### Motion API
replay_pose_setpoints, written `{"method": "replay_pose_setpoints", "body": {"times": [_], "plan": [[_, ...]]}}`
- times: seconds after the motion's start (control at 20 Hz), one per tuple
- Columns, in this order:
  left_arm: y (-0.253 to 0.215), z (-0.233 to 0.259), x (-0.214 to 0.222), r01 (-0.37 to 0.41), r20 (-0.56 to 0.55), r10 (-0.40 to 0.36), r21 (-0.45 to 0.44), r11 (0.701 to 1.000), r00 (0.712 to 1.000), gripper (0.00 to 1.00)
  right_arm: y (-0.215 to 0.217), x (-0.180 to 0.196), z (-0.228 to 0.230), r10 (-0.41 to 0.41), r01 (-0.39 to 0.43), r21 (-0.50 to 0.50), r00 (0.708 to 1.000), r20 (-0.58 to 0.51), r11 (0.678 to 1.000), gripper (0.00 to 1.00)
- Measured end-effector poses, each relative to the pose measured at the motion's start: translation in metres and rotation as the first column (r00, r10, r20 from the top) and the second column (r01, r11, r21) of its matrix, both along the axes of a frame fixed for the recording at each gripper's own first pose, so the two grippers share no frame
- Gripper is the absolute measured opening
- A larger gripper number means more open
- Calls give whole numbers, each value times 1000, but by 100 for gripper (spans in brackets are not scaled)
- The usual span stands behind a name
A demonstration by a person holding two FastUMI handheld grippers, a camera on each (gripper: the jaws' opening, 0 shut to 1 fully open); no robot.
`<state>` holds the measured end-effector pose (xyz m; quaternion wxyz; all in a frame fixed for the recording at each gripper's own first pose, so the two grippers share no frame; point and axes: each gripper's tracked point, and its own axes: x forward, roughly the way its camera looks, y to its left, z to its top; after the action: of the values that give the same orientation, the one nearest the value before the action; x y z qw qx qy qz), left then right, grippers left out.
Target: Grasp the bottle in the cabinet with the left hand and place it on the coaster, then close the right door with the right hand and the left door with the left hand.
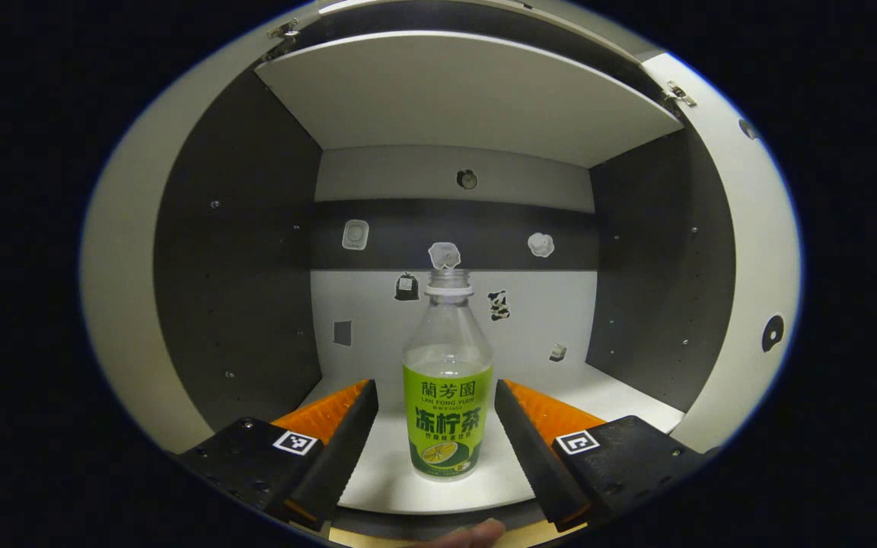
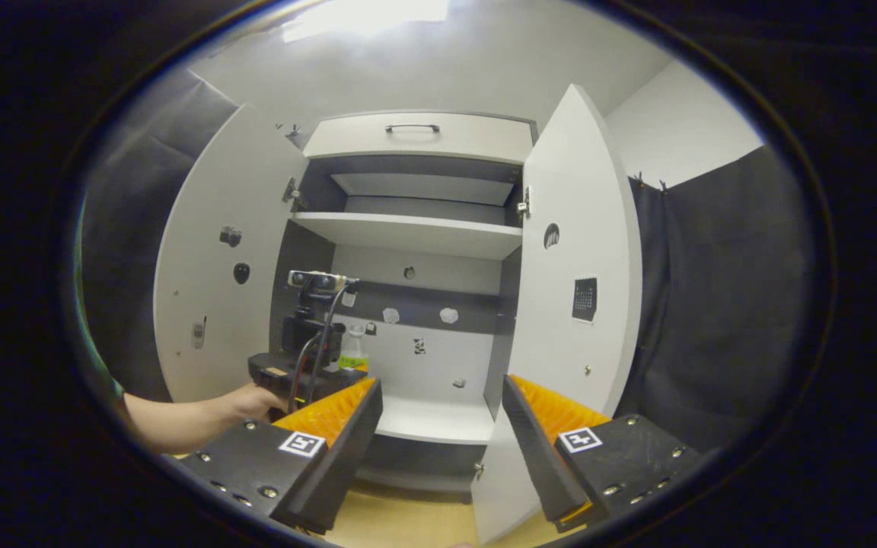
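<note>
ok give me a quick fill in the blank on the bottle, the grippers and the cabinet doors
1. The bottle stands upright on the cabinet's ____ shelf.
2. The left gripper has its fingers ____, one on each side of the bottle, not touching it.
3. Both the left door and the right door are ____.
4. The bottle's neck has no ____ on it.

Missing words: bottom; open; open; cap

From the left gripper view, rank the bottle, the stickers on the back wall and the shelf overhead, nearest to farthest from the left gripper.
1. bottle: upright between the open fingers of the left gripper.
2. shelf: overhead.
3. stickers: on the back wall, behind the bottle.
</note>
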<state>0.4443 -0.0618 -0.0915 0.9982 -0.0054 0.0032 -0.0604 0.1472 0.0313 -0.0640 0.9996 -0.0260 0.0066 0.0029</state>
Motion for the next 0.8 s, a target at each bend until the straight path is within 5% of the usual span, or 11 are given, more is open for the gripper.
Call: {"method": "replay_pose_setpoints", "body": {"times": [0.2,0.25,0.8], "plan": [[-13,-6,20,38,-17,-38,13,999,999,96,-8,-9,-15,-23,23,0,999,-39,1000,96],[-13,-5,25,30,-21,-29,16,999,999,81,-10,-10,-17,-30,31,7,998,-49,999,94],[1,46,-88,54,39,-53,-17,998,998,79,-17,-47,-8,-18,19,58,999,-27,998,96]]}}
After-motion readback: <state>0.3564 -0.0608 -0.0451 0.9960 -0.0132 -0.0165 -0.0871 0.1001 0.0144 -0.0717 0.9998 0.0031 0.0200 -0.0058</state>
